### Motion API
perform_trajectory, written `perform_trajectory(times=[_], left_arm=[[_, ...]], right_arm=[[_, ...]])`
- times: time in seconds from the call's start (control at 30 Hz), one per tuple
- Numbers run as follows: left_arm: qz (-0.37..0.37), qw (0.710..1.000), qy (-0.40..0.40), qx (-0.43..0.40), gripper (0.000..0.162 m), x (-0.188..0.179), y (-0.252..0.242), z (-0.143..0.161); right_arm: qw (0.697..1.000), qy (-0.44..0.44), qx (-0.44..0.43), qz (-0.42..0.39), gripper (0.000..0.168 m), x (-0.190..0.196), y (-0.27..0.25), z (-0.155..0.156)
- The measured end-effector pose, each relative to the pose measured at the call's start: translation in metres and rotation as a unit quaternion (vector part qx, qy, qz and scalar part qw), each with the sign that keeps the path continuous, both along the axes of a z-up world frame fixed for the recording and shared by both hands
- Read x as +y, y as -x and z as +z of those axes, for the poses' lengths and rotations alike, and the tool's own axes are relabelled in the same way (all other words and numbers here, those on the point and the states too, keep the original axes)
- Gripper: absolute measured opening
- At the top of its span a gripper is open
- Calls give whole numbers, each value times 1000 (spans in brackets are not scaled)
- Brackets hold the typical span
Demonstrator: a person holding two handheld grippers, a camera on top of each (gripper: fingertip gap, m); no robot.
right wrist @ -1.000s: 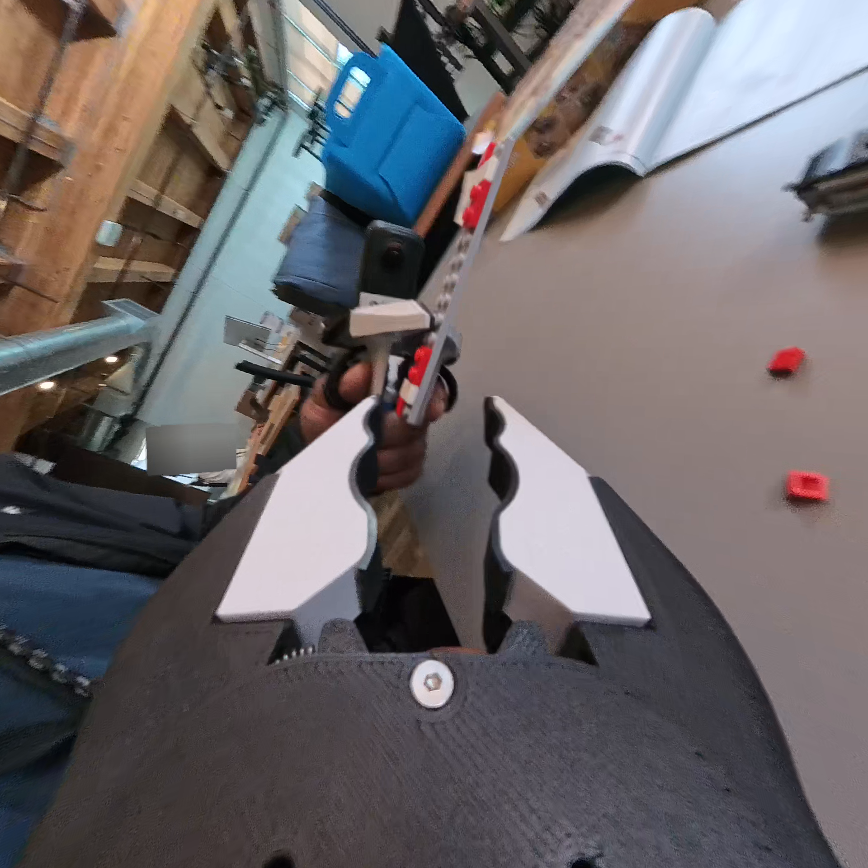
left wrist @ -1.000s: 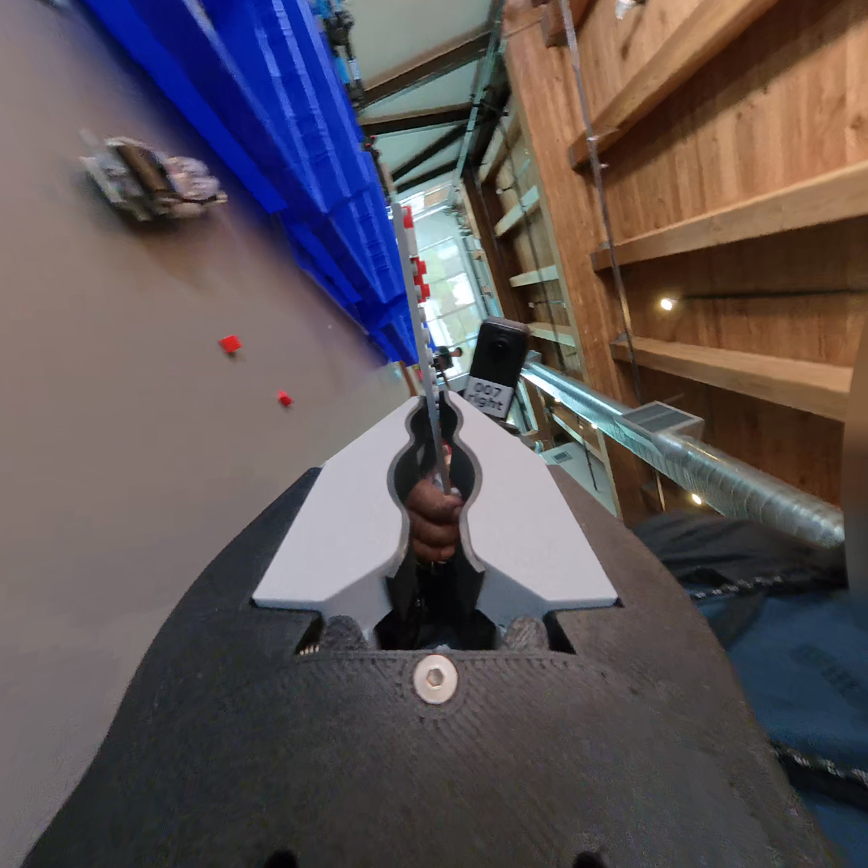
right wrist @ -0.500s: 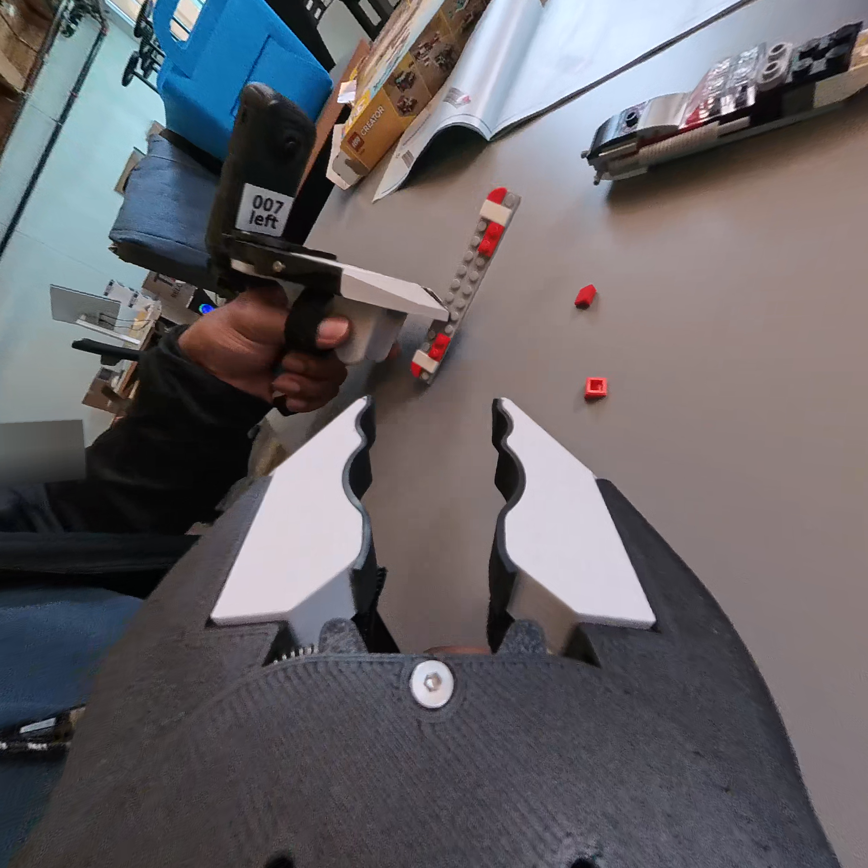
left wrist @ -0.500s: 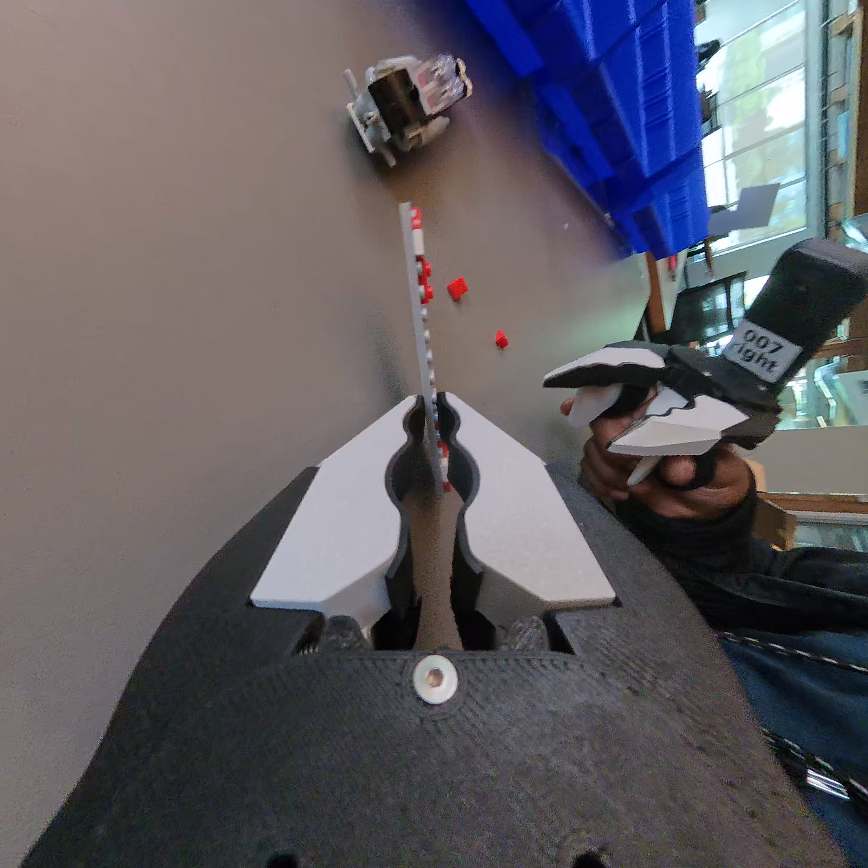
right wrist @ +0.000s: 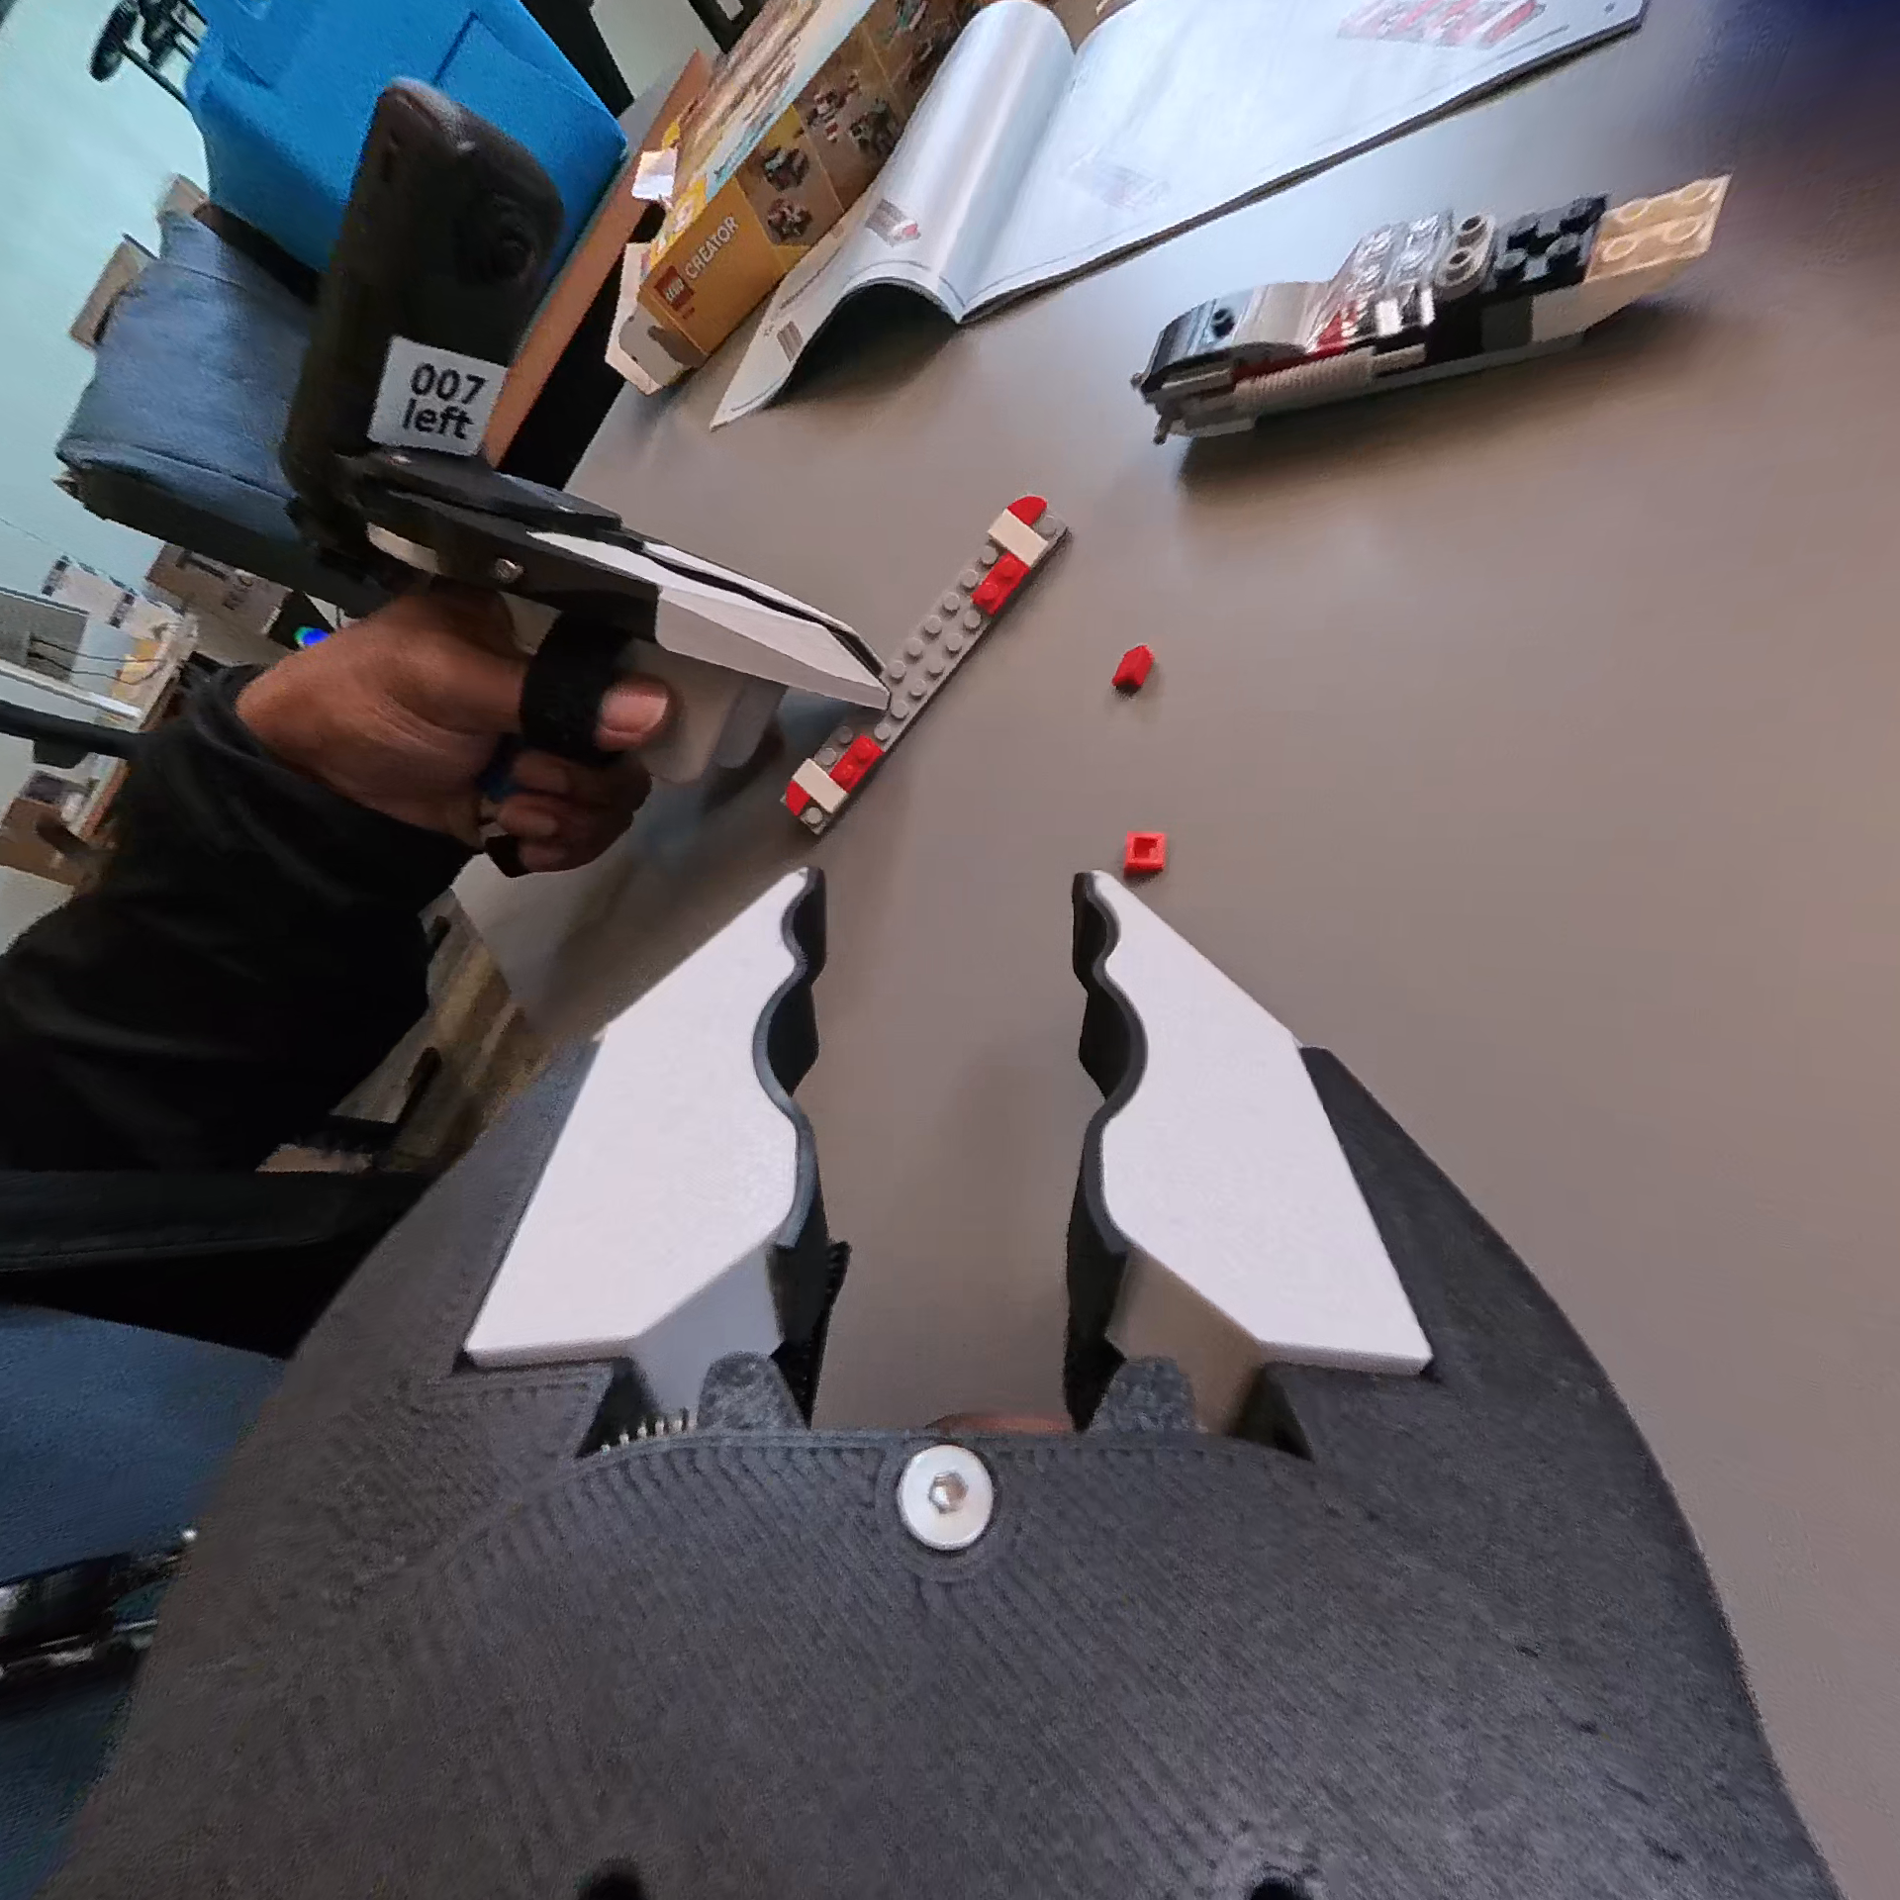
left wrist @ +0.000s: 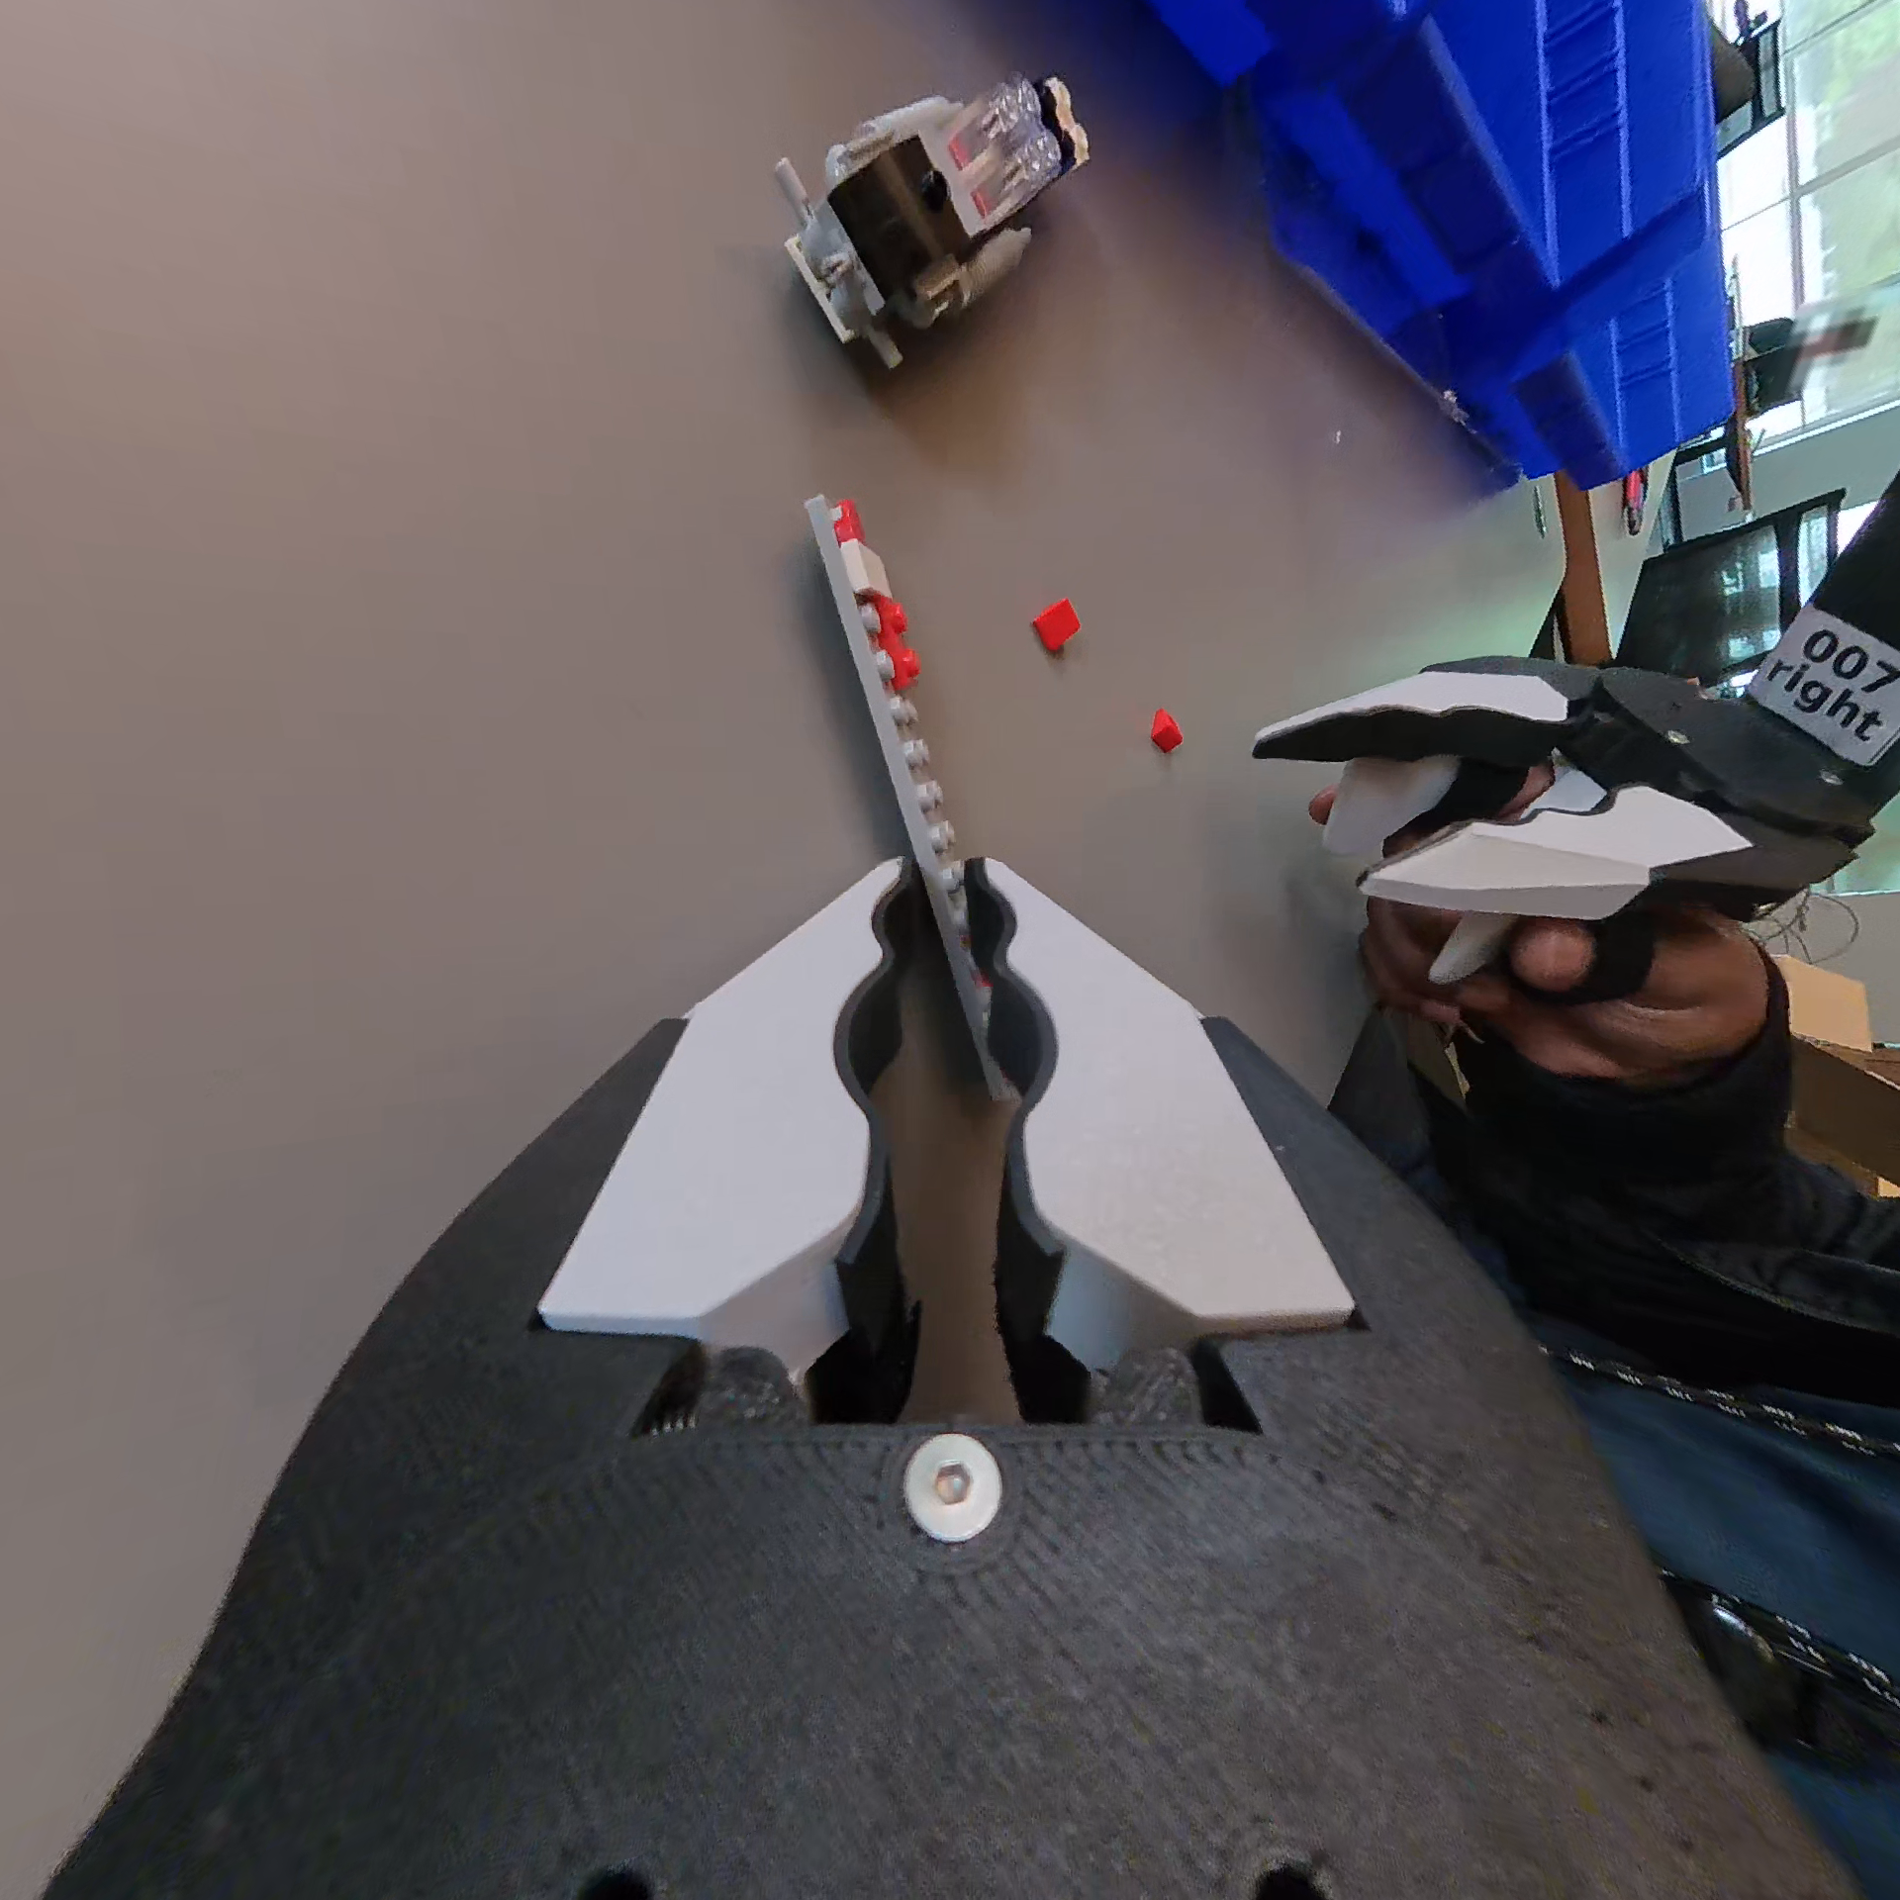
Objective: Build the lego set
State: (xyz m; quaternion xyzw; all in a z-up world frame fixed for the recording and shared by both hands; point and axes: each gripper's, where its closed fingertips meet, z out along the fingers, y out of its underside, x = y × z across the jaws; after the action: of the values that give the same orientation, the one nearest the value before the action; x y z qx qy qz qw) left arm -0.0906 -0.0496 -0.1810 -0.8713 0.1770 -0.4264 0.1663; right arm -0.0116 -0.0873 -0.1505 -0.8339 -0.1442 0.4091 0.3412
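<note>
Build partly done
Left gripper (left wrist: 941,900) pinches the grey plate (left wrist: 905,740); right gripper (right wrist: 946,889) spread; two red bricks (right wrist: 1143,852) loose on worktop (right wrist: 1439,925).

Each camera looks forward along its own tongs, low over the table (left wrist: 411,617). Both views share the grey plate (left wrist: 905,740) (right wrist: 925,658), seen close from opposite sides.

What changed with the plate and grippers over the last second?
The left gripper brought the grey plate from mid-air down to the table; its jaws look slackened around it. The right gripper swung down toward the two loose red pieces. It stayed open, and the pieces stayed put.
</note>
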Motion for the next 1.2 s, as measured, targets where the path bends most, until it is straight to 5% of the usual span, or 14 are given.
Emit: perform_trajectory(times=[0.03,0.57,0.7,1.2], left_arm=[[1,1000,0,-1,10,1,0,0],[-45,998,13,-28,4,7,-11,1],[-59,992,44,-98,5,0,-13,16],[-121,952,76,-270,4,-25,-11,64]], right_arm=[[1000,-4,-10,1,48,3,-2,-1],[994,-56,-52,79,45,31,7,4],[991,-73,-51,99,44,35,9,5],[969,3,148,196,37,29,57,48]])
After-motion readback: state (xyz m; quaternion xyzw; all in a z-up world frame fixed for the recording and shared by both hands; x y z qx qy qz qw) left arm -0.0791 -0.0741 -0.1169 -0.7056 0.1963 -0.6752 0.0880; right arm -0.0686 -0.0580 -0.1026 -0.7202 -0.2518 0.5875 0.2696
